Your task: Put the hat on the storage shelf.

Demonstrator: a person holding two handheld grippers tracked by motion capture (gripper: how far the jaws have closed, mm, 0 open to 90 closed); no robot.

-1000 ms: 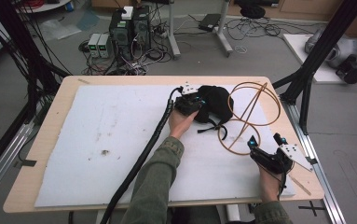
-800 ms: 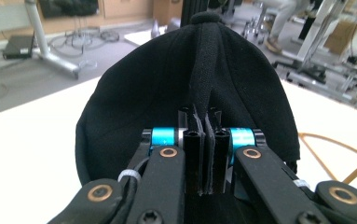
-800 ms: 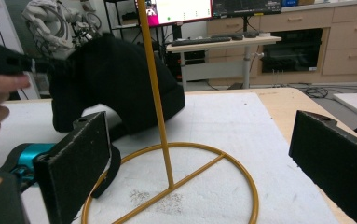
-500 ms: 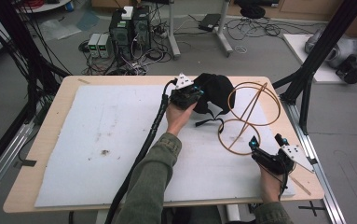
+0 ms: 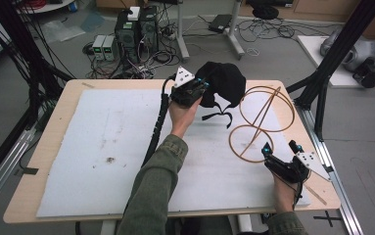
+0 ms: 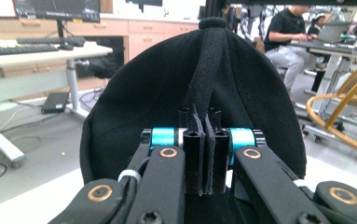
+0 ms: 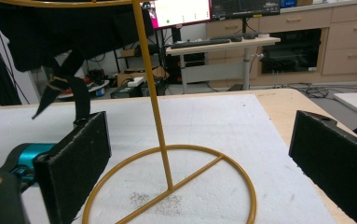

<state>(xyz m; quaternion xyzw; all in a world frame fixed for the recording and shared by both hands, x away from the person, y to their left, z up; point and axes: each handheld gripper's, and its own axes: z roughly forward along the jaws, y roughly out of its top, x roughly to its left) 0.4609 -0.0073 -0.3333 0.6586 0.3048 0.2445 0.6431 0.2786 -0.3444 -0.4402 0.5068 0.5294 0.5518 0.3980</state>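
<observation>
Cap brim hidden behind fingers

The left gripper is pinching shut at the far side of the table, its forearm reaching forward. The right gripper is resting near the front edge, jaws spread wide apart.
</observation>
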